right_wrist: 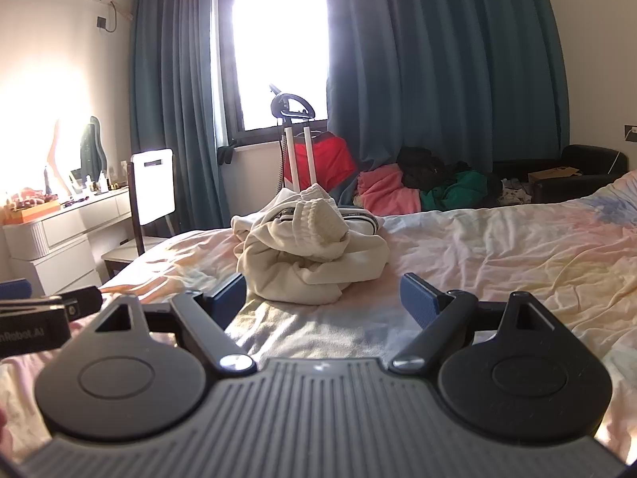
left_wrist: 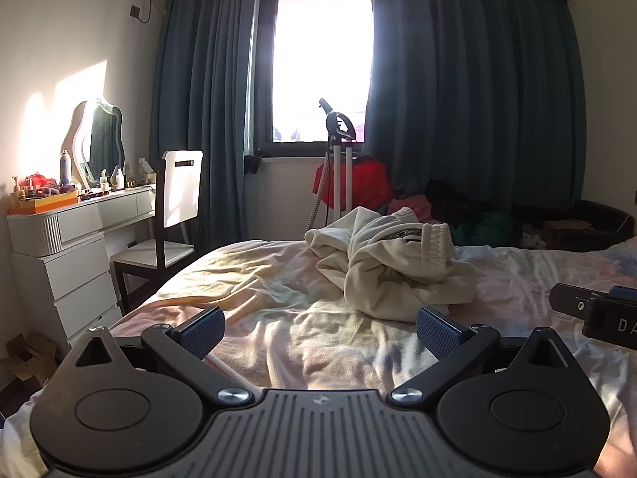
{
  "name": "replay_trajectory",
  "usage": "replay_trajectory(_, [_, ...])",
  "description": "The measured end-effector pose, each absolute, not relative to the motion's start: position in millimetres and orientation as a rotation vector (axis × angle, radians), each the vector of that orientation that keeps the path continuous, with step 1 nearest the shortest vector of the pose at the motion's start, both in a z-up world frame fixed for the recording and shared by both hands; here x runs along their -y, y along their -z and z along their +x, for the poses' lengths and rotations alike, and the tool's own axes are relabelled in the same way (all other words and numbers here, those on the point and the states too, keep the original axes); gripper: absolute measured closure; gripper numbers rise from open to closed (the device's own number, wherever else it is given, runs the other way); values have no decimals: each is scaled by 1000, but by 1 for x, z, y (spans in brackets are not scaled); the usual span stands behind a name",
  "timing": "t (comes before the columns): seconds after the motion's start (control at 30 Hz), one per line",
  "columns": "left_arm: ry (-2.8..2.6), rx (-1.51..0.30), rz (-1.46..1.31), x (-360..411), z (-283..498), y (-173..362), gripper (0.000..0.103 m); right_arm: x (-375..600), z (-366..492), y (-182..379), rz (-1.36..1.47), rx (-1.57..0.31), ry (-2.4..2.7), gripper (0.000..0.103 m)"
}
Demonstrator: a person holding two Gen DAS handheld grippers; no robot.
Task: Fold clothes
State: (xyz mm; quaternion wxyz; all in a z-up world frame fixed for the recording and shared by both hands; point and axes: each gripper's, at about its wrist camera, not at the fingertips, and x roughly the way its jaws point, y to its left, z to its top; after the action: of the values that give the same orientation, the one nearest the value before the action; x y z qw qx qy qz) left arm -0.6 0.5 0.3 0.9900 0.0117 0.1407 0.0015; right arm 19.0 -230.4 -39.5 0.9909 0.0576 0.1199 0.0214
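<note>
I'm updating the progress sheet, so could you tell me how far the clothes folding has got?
Nothing looks done: the cream garment lies in a crumpled heap on the bed, unfolded. Nothing is in hand: the left gripper and right gripper are both open and empty, short of the heap. Left: grasp it, spread it flat, then fold it.

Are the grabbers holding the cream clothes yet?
No. Both the left gripper and the right gripper are open and empty. The crumpled cream garment lies untouched on the bed.
</note>
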Motion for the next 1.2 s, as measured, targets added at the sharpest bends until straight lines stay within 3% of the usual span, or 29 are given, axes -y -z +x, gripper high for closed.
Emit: replay_trajectory(1.2, [-3,-290,23,-19,-13,-10,0,222,20,43,92,-237,-37,17])
